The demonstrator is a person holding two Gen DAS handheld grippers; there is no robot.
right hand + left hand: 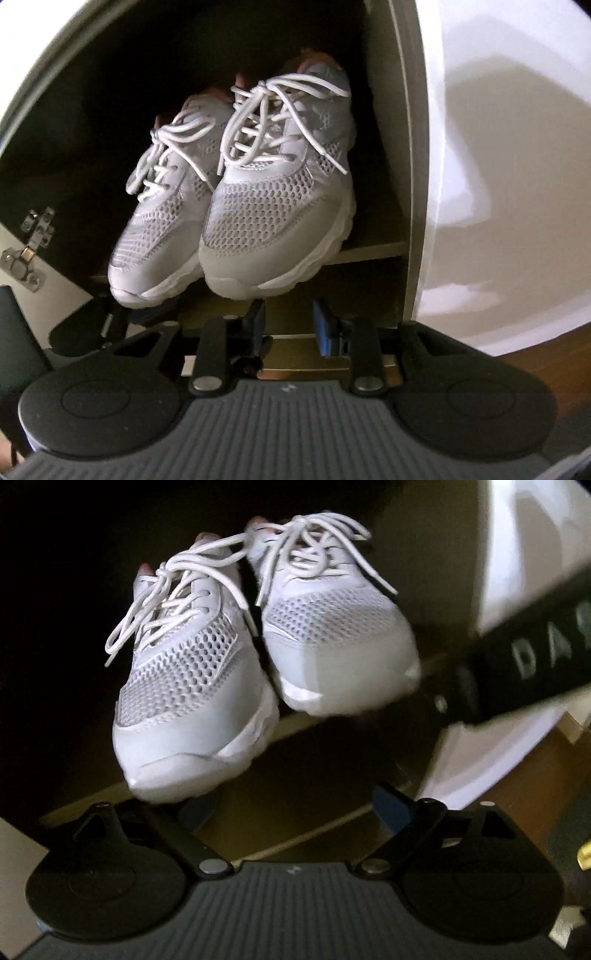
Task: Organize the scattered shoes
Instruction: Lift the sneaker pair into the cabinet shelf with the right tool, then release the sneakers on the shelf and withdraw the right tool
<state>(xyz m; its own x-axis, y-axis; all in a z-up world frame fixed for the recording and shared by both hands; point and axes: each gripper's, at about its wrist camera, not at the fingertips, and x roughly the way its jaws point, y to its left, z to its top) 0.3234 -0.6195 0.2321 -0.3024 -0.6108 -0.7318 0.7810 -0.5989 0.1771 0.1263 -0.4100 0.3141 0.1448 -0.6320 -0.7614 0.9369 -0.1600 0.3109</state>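
The shoes' [258,646] heels are lost in the dark of the cabinet [74,122]. The lettering on the black bar [535,653] runs off the right edge. One left finger [199,812] is half hidden behind a toe. A hinge [27,251] is cut at the left edge.

Left wrist view: low, close, angled up toward the pair of white mesh sneakers [258,657] on the cabinet shelf [332,716]; toes nearly overhang its own fingers. Right wrist view: similarly low and near, facing straight into the open cabinet, set further right, beside the white door [498,166]. Shared: the same sneakers [236,206], the shelf edge [373,253] and the dark interior.
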